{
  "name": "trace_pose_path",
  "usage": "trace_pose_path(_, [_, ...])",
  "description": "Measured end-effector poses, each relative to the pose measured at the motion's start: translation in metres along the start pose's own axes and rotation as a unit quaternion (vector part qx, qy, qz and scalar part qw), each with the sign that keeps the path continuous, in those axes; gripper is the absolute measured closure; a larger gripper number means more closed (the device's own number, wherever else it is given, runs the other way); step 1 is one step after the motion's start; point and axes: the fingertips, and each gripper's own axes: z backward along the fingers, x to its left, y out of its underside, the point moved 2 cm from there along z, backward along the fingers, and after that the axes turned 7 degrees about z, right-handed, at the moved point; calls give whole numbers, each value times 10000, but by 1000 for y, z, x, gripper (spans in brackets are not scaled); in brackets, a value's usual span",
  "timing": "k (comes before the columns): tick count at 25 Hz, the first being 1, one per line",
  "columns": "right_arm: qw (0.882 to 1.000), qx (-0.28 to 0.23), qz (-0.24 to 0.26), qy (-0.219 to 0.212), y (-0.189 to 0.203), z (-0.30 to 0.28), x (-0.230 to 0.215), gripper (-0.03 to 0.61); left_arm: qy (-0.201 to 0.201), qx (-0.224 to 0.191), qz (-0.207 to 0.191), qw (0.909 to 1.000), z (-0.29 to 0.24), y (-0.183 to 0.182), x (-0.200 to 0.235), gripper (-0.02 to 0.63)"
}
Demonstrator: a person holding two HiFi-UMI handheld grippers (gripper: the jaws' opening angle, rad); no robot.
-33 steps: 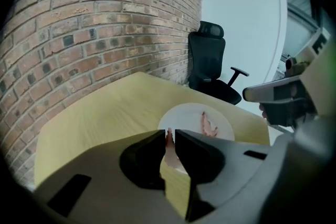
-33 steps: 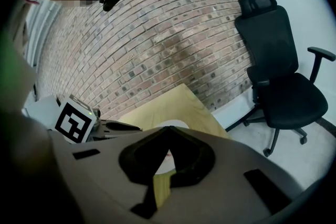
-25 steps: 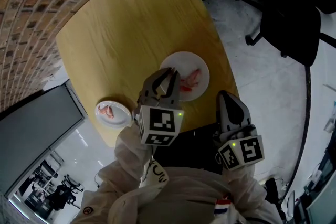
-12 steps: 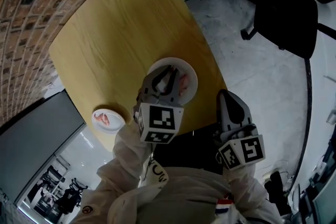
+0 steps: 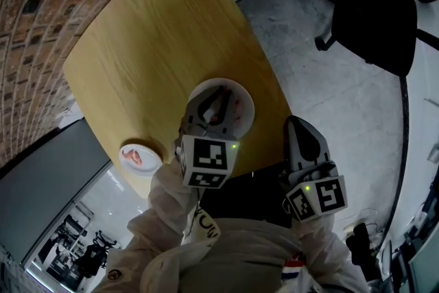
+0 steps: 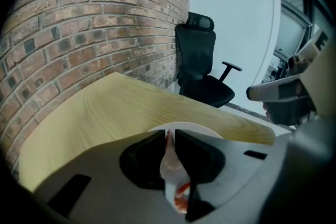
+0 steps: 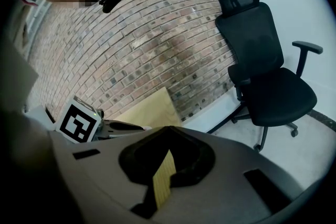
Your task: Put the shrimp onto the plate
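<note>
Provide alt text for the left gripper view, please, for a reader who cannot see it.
The left gripper is closed on a pink shrimp; a white plate lies just beyond on a wooden table. A brick wall and black office chair stand behind.

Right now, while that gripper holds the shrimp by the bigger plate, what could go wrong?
The left gripper has the shrimp pinched between its jaws in the air, so it might slip out too early. The plate sits close to the table's near edge, so a shrimp let go off-centre could miss it. A gripper that comes in too low could also nudge the plate toward that edge.
</note>
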Motion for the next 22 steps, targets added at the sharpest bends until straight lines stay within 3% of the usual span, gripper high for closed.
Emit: trace_pose_path(22, [9999,57,85,-95,0,-2,1,555,-10,-171,200,9997,6,-1,-2,549])
